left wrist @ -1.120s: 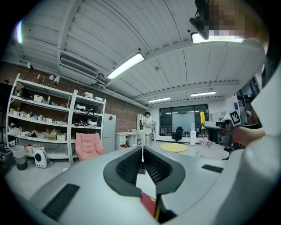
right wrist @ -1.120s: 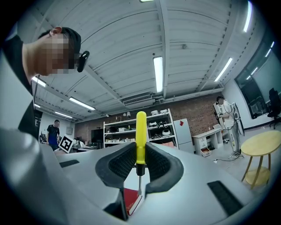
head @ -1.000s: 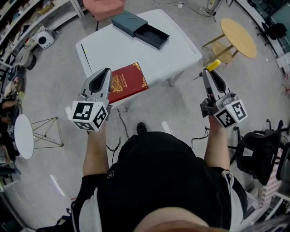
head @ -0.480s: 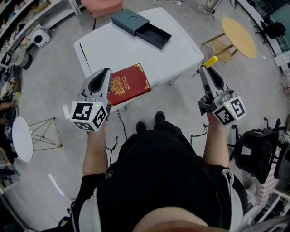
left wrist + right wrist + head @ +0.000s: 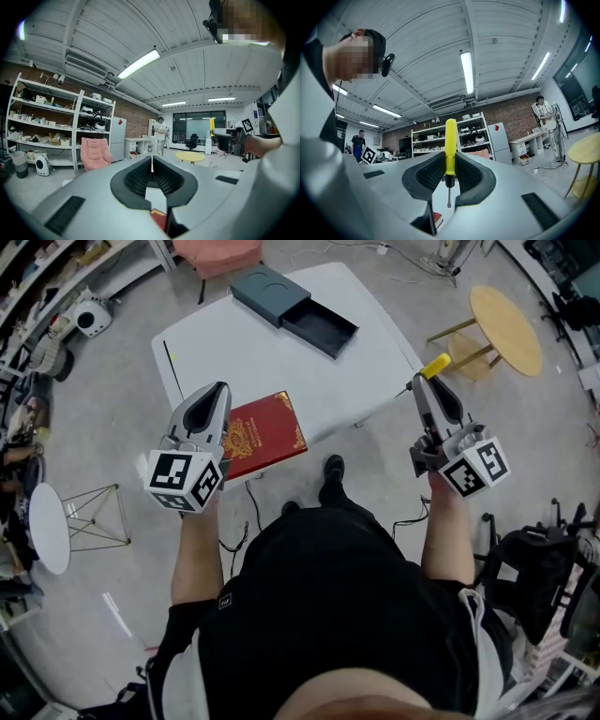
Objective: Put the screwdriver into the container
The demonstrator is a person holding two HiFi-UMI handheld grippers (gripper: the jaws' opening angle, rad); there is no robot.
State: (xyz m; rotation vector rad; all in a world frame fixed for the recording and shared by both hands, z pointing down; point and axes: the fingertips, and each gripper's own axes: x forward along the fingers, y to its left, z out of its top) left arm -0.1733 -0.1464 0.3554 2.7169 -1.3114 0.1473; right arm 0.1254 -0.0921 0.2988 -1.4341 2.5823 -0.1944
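Note:
A yellow-handled screwdriver (image 5: 435, 366) is clamped upright in my right gripper (image 5: 424, 382), off the right corner of the white table (image 5: 281, 367). In the right gripper view the handle (image 5: 450, 140) sits between the pads and the metal shaft points down. The container (image 5: 267, 289), a dark teal box with its drawer (image 5: 321, 326) pulled out, lies at the table's far edge. My left gripper (image 5: 220, 388) is shut with nothing in it, held over the table's near edge; its jaws (image 5: 151, 164) meet in a thin line.
A red book (image 5: 258, 434) with gold print lies on the near edge of the table, beside the left gripper. A round wooden table (image 5: 506, 315) stands to the right, a pink chair (image 5: 214, 251) behind, a black chair (image 5: 530, 568) at my right.
The table and red book have slid lower and nearer in the head view as the person steps forward. Both grippers keep their pose, and the screwdriver stays clamped.

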